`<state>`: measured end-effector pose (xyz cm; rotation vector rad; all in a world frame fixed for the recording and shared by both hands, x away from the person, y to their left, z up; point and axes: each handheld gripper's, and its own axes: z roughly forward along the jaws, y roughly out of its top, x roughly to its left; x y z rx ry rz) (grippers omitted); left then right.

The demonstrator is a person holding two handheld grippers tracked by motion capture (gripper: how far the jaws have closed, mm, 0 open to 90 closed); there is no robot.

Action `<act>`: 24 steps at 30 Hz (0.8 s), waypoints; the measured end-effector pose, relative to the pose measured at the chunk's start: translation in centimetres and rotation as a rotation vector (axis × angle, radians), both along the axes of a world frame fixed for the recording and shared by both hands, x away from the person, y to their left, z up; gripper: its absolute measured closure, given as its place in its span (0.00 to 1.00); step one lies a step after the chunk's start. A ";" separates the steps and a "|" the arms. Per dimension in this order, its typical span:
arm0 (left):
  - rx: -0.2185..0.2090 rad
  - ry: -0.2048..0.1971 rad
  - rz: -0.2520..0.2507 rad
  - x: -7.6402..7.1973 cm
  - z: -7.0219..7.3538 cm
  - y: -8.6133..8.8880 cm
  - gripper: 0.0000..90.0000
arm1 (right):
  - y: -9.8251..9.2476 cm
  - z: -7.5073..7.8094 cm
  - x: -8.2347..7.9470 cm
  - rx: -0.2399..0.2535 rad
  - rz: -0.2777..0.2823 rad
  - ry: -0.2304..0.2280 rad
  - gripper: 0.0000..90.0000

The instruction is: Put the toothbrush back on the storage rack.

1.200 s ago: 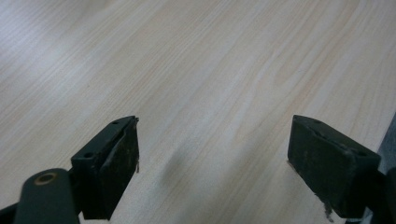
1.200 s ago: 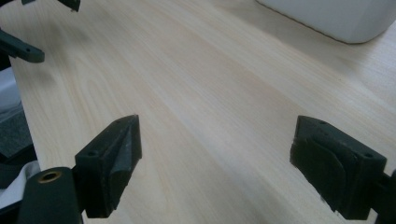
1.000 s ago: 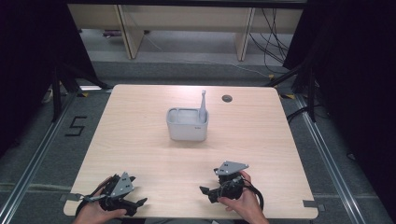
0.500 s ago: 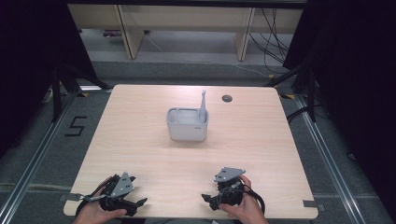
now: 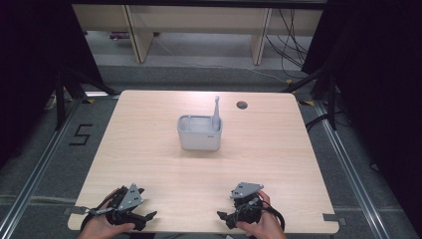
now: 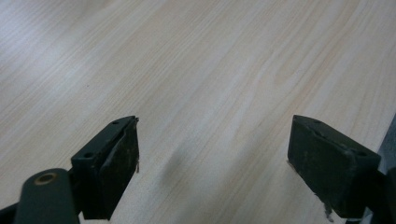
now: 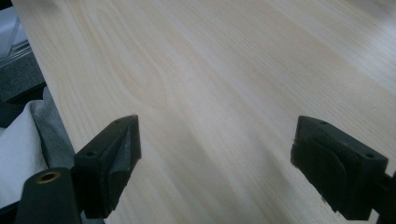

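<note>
caddy [image 5: 199,134] mid-table, well beyond left tool [image 5: 148,217], right tool [image 5: 222,216]

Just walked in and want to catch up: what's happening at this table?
A person sits at the near edge of a wooden table, holding the left gripper and the right gripper low over it. Both have their jaws open and hold nothing. A grey tub with a brush standing in it sits mid-table, well beyond both, untouched.
</note>
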<state>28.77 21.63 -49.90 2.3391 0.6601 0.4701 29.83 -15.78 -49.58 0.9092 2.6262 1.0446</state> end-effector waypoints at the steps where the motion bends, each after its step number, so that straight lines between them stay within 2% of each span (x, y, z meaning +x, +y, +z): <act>1: 0.000 0.000 0.000 0.0 0.0 0.0 0.18 | 0.0 0.0 0.0 -0.002 0.000 0.001 0.18; 4: -0.001 -0.001 0.001 0.0 0.0 0.0 0.18 | 0.1 -0.2 0.1 0.004 0.016 -0.013 0.18; 7: -0.007 0.005 0.009 0.0 0.0 0.0 0.18 | 0.1 -0.1 0.0 0.003 0.004 -0.004 0.18; 10: -0.007 0.002 0.006 0.0 0.0 0.0 0.18 | 0.1 -0.1 0.1 -0.004 0.027 -0.008 0.18; 12: -0.003 -0.001 0.002 0.0 0.0 0.0 0.18 | 0.1 0.0 -0.1 -0.008 0.001 0.013 0.18; 13: -0.003 -0.001 0.002 0.0 0.0 0.0 0.18 | 0.1 -0.1 0.0 -0.008 0.011 -0.003 0.18; 19: -0.004 -0.001 0.002 0.0 0.0 0.0 0.18 | 0.2 -0.2 0.0 -0.003 0.009 -0.012 0.18; 21: -0.001 -0.003 0.006 0.0 0.0 0.0 0.18 | 0.2 -0.2 -0.1 -0.008 -0.003 0.000 0.18; 22: -0.001 -0.003 0.006 0.0 0.0 0.0 0.18 | 0.2 -0.2 0.0 -0.004 0.014 -0.016 0.18; 24: -0.001 -0.003 0.006 0.0 0.0 0.0 0.18 | 0.2 -0.2 0.0 -0.003 0.012 -0.011 0.18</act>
